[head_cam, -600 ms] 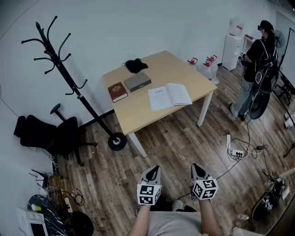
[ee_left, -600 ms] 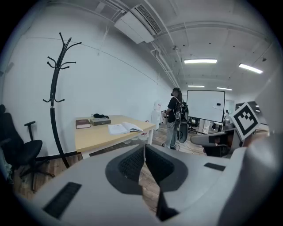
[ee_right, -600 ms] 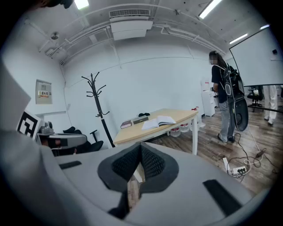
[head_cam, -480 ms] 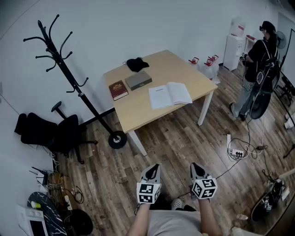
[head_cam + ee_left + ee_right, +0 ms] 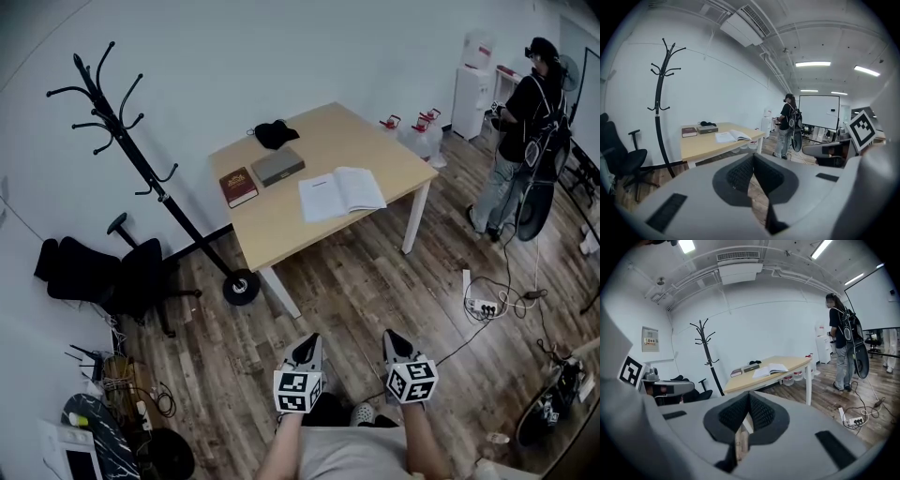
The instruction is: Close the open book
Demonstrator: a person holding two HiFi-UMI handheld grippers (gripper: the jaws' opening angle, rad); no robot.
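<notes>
Pale wood is your target: the table (image 5: 277,231) sits in the upper middle of the head view, with the open book (image 5: 342,194) lying flat on it, well apart from both tools. Left gripper (image 5: 308,345) and right gripper (image 5: 395,339), low in the frame, are each clenched on nothing. Walk in close first, then, I'd judge, slip a closed tip under one cover's outer edge and fold it over.

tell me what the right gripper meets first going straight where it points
The right gripper would probably meet the near edge of the table by the open book; depth is unclear.
</notes>
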